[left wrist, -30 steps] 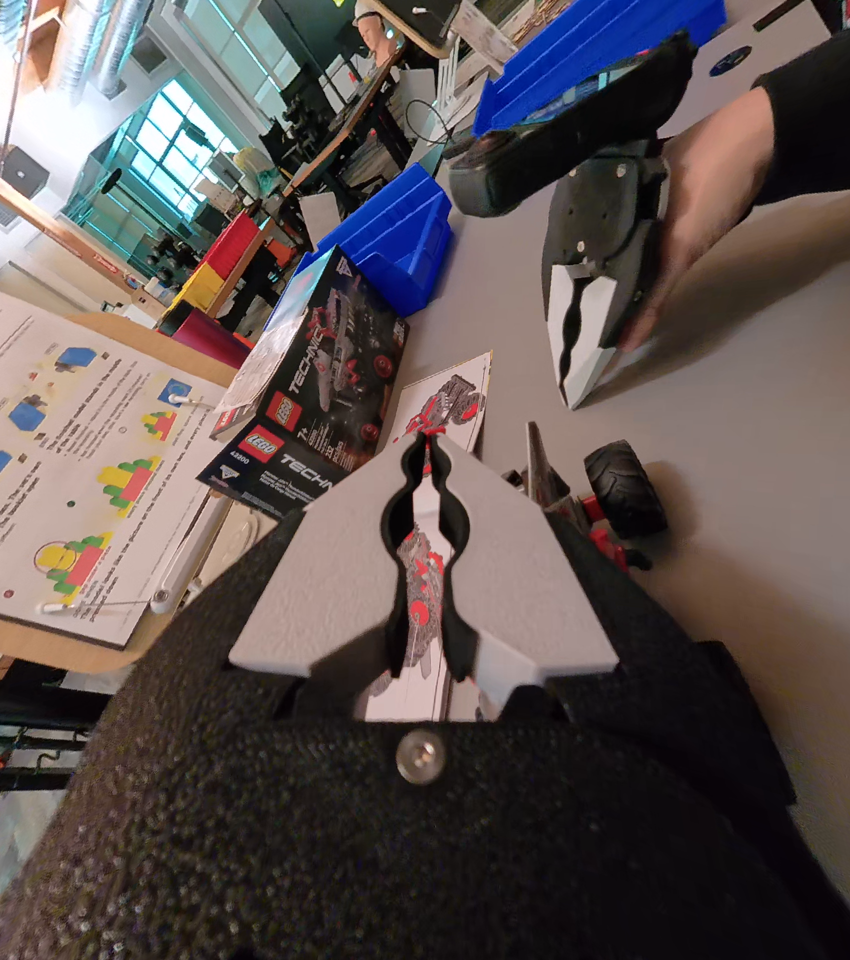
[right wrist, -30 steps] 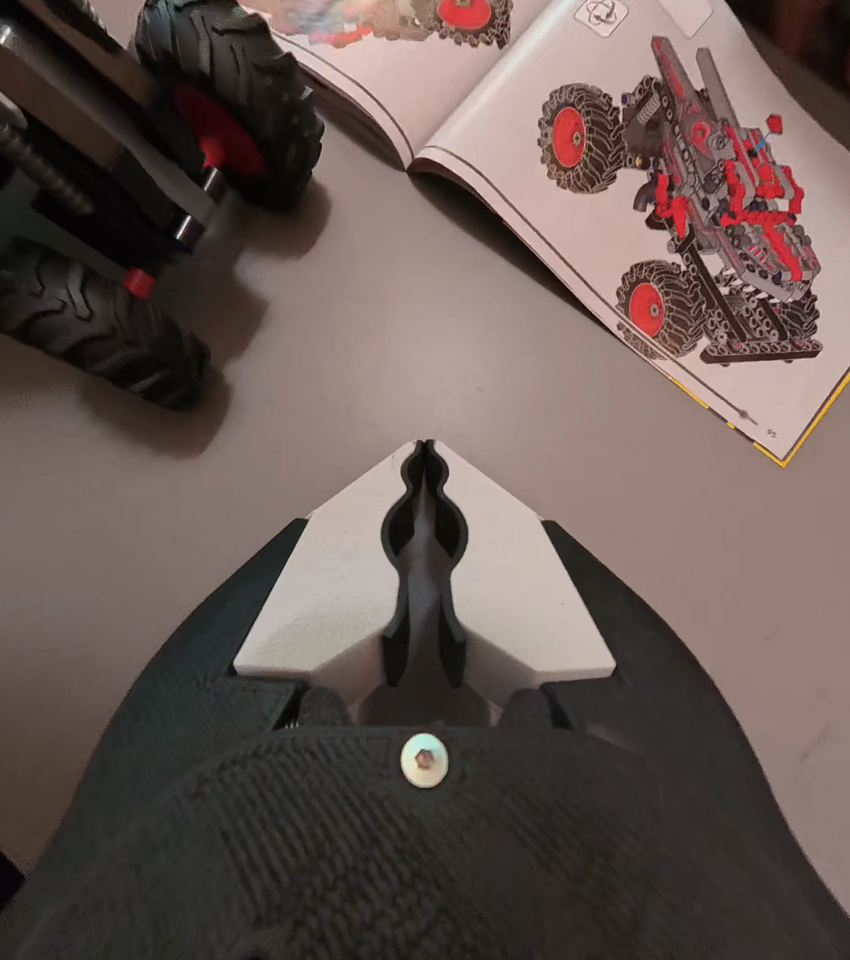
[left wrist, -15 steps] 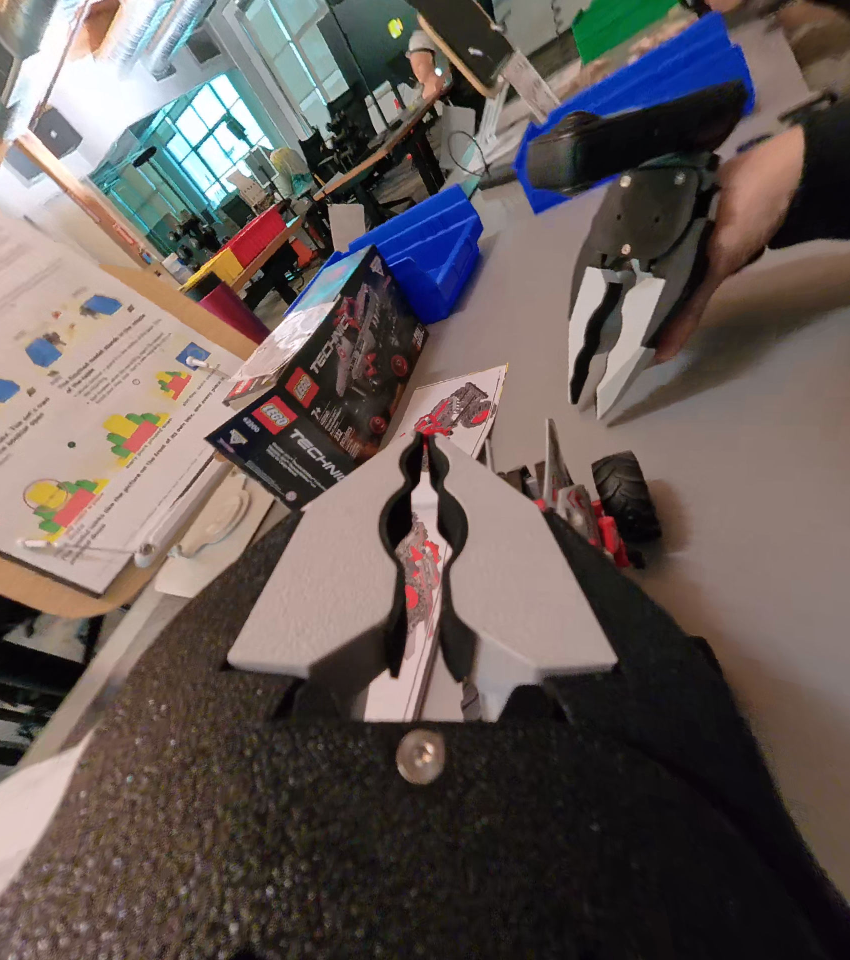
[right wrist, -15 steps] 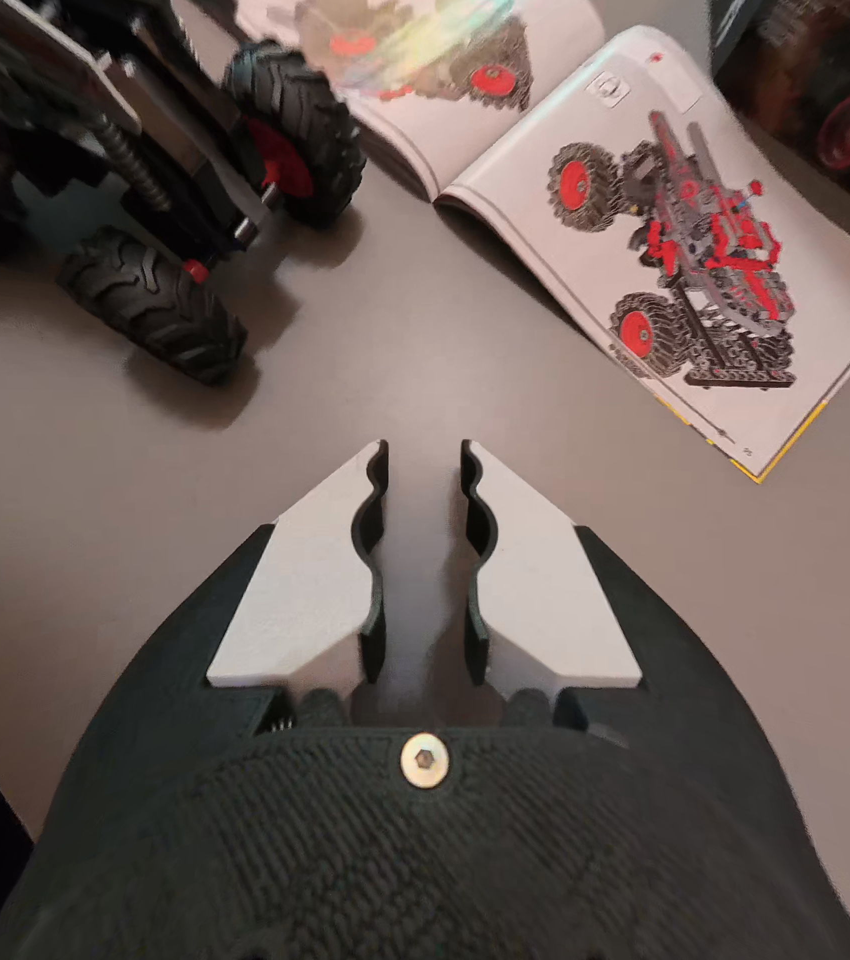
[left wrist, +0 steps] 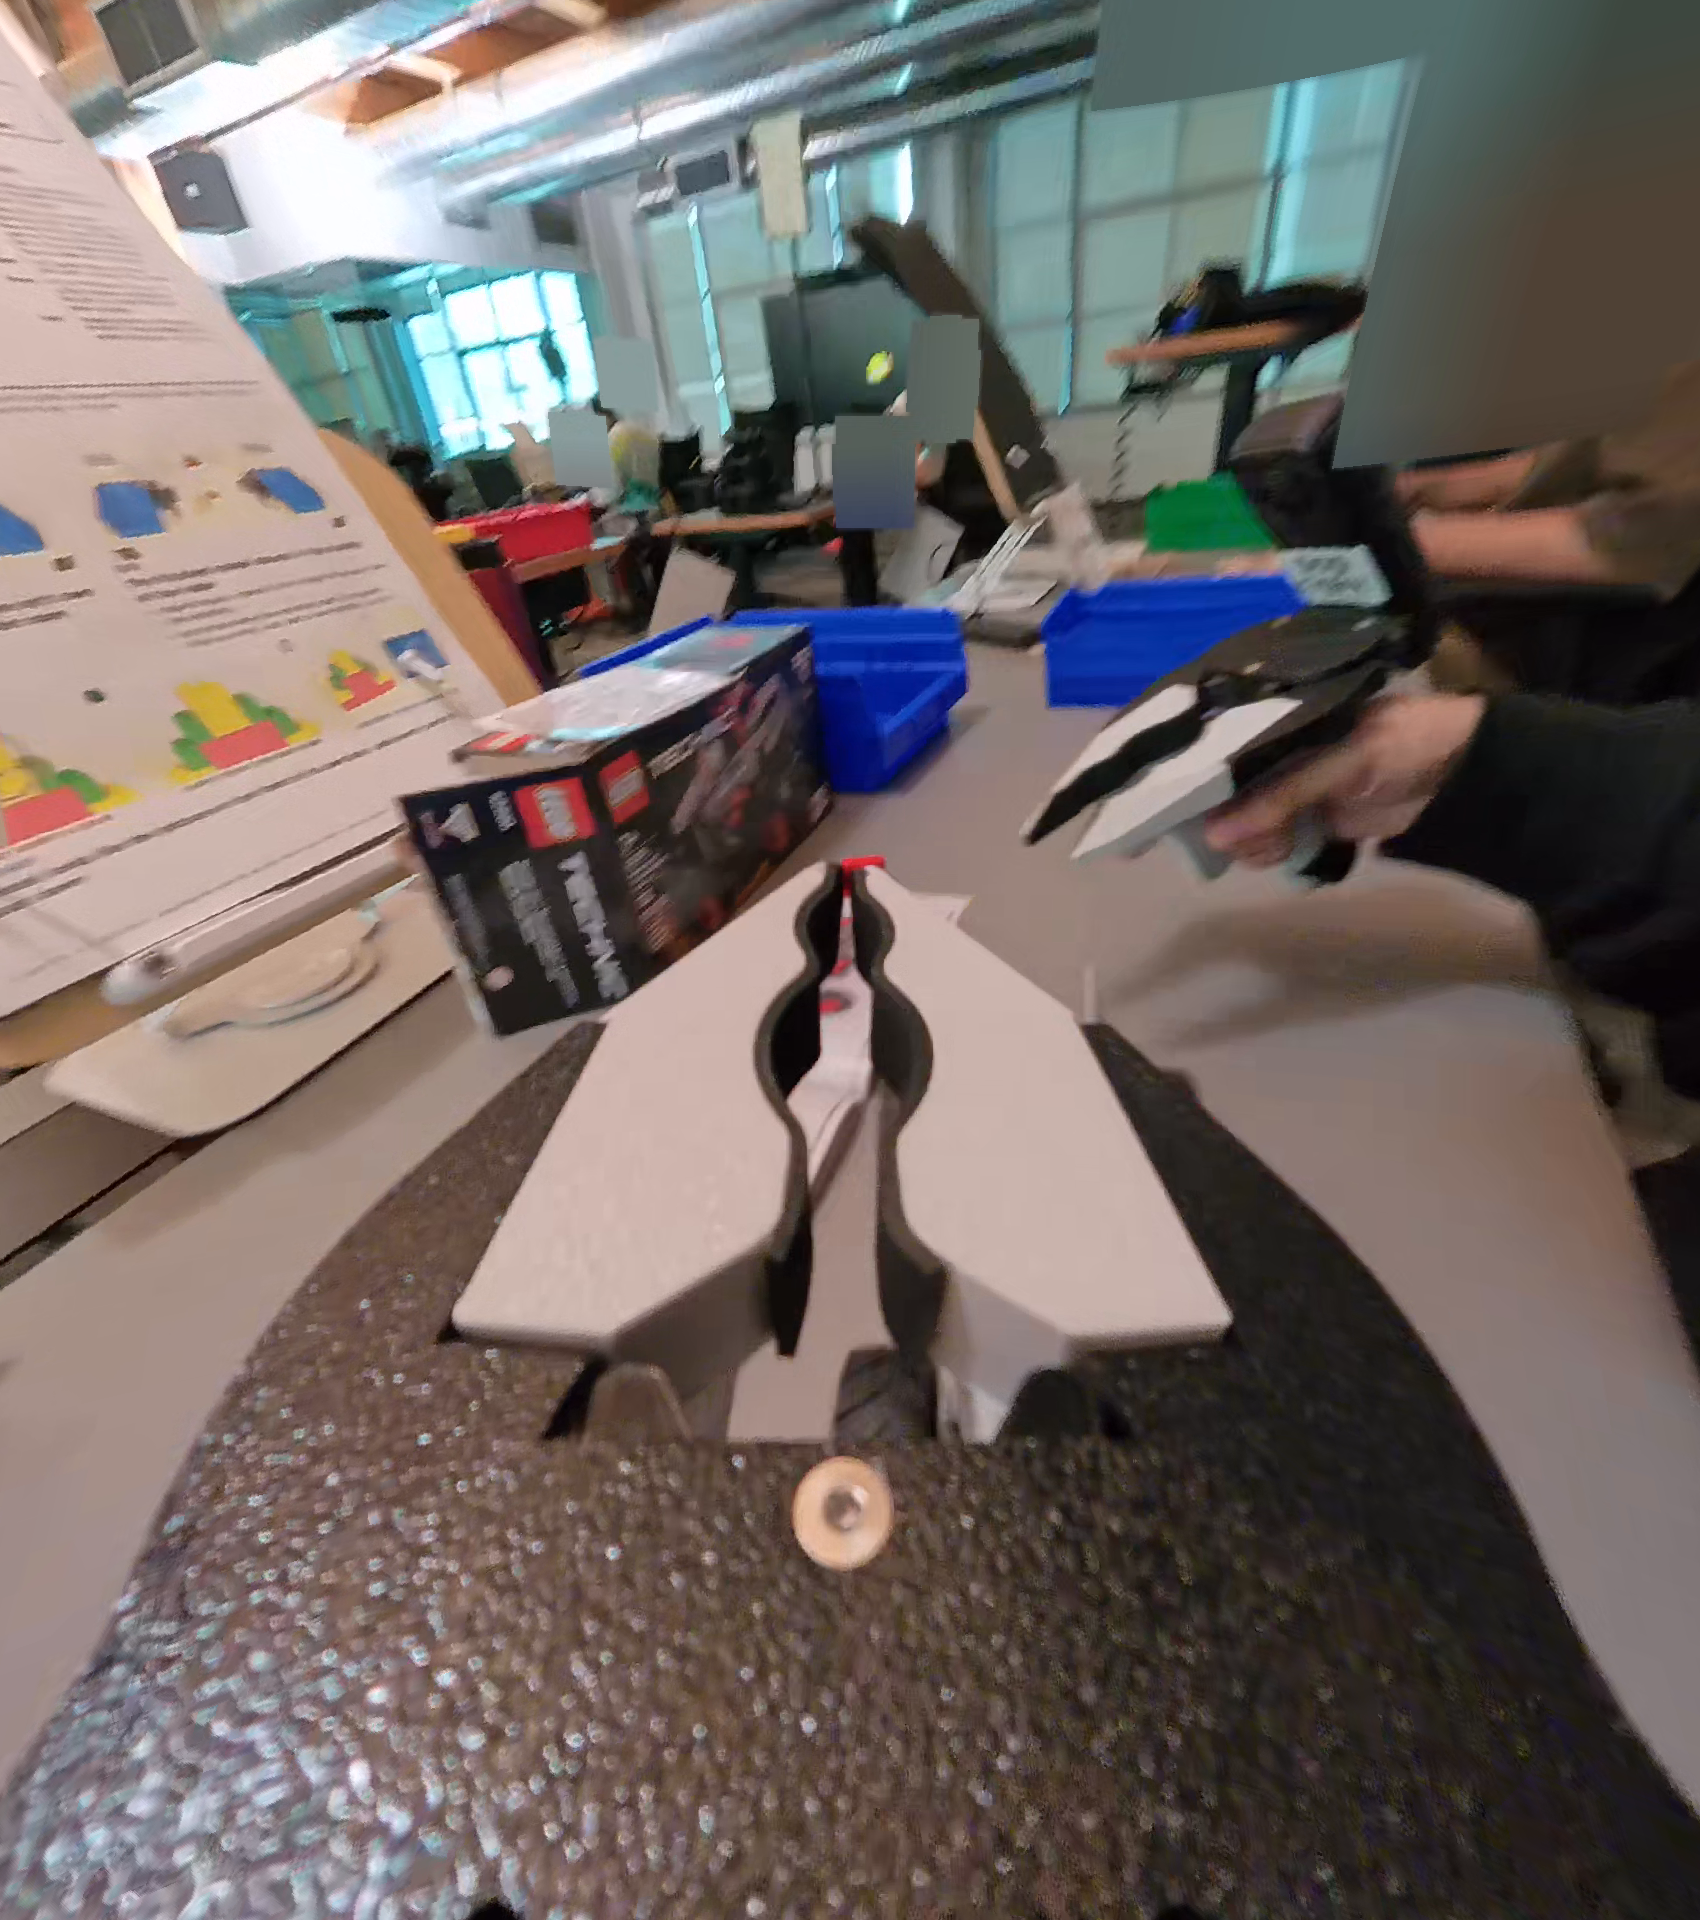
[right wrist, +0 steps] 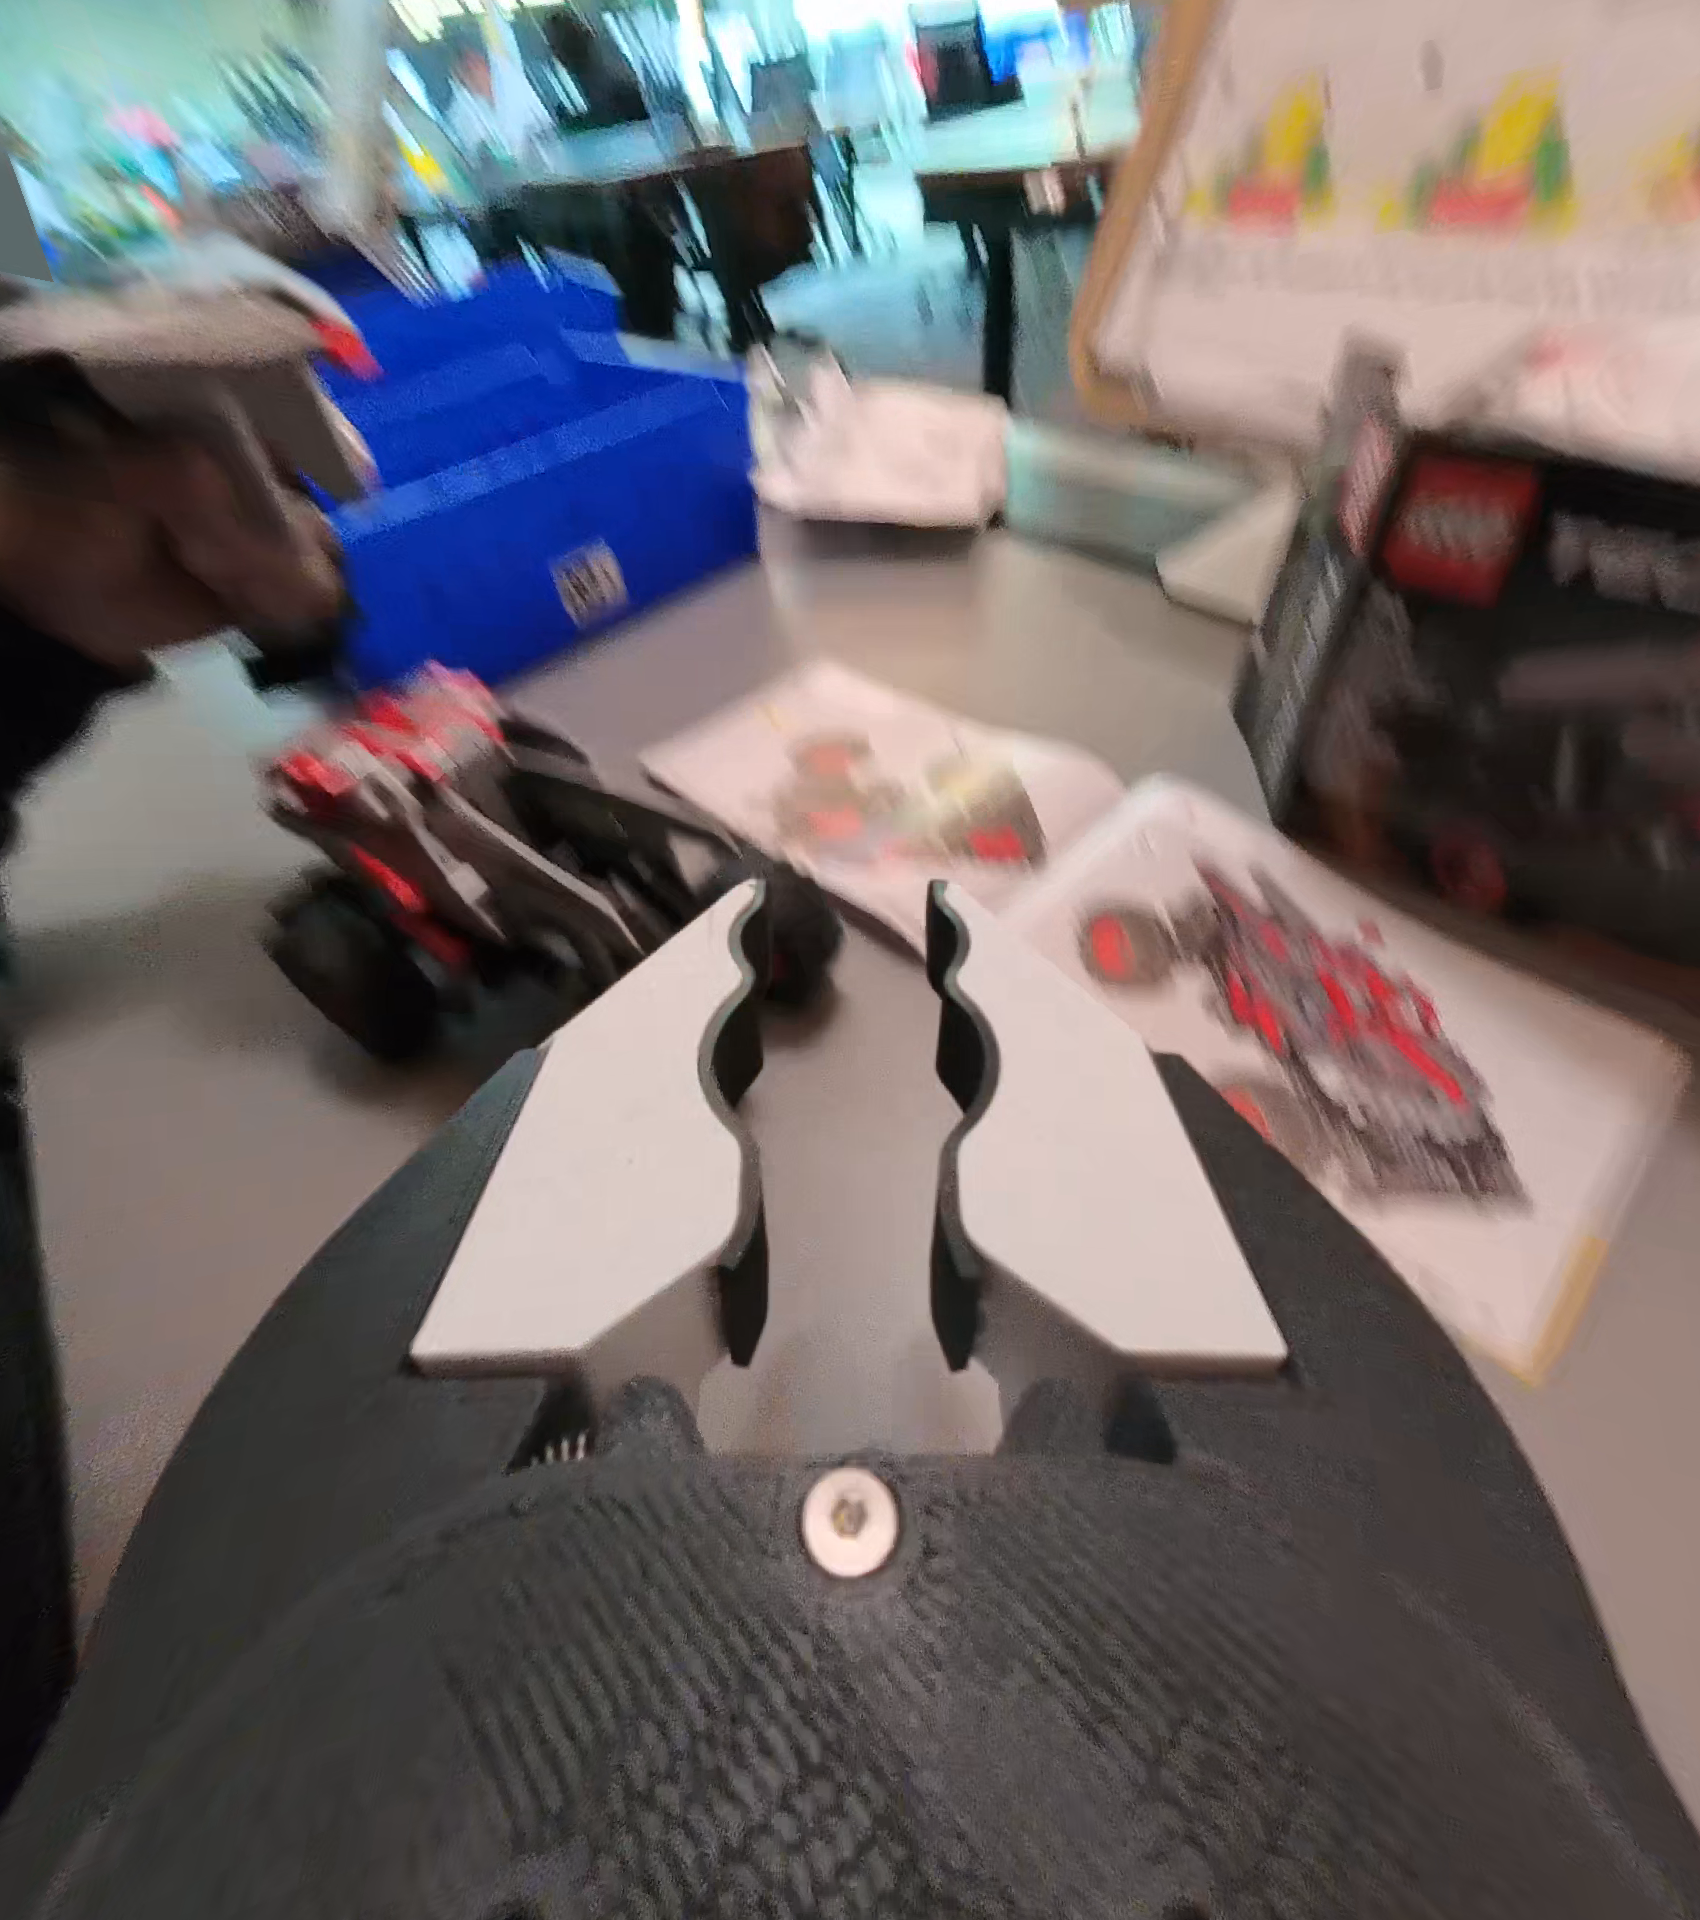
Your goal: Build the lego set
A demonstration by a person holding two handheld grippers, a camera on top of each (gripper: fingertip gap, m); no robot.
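Observation:
My left gripper is shut on a small red lego piece that pokes out at its tip, held above the grey table. It also shows blurred in the right wrist view, above the truck. My right gripper is open and empty, raised over the table; it also shows in the left wrist view, held by a hand. The black and red lego truck stands on the table left of my right gripper. The open instruction booklet lies to the right of it.
The black lego box stands behind the booklet and also shows in the right wrist view. Blue bins sit farther back. A printed instruction board leans at the left. A person in dark sleeves is at the right. Spacing between my two grippers at the tips: around 20 cm.
Both grippers have tilted up from looking down at the table. My right gripper has gone from shut to open. The red piece now shows clearly at my left gripper's tip.

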